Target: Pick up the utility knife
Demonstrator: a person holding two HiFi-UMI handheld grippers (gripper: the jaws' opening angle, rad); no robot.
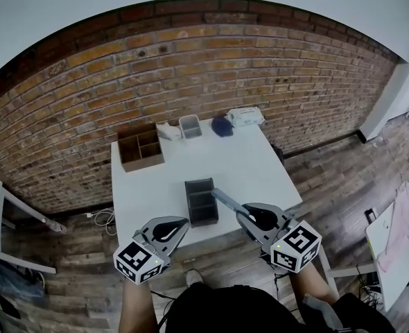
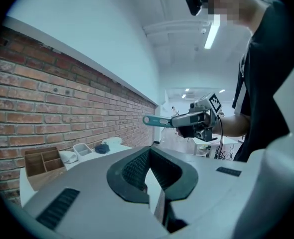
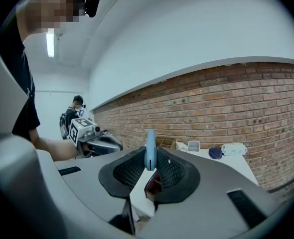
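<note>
White table [image 1: 249,161] | right tongs [image 3: 150,166] clamp utility knife [image 3: 150,147] | left tongs [image 2: 148,154] closed

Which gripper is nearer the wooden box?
Left. The left gripper hangs at the near edge of the table, on the side of the wooden box. The right gripper, shut on the knife, is farther right, beyond the dark tray.

1. Knife [image 1: 224,200]: pale blue-grey.
2. Wall [image 1: 190,68]: red-brown brick with pale mortar lines.
3. Table [image 1: 249,161]: white.
4. Tray [image 1: 201,201]: dark grey.
5. Box [image 1: 141,147]: brown wood.
6. Right gripper [image 1: 246,214]: grey, with black-and-white square markers.
7. Floor [image 1: 73,269]: brown planks.
</note>
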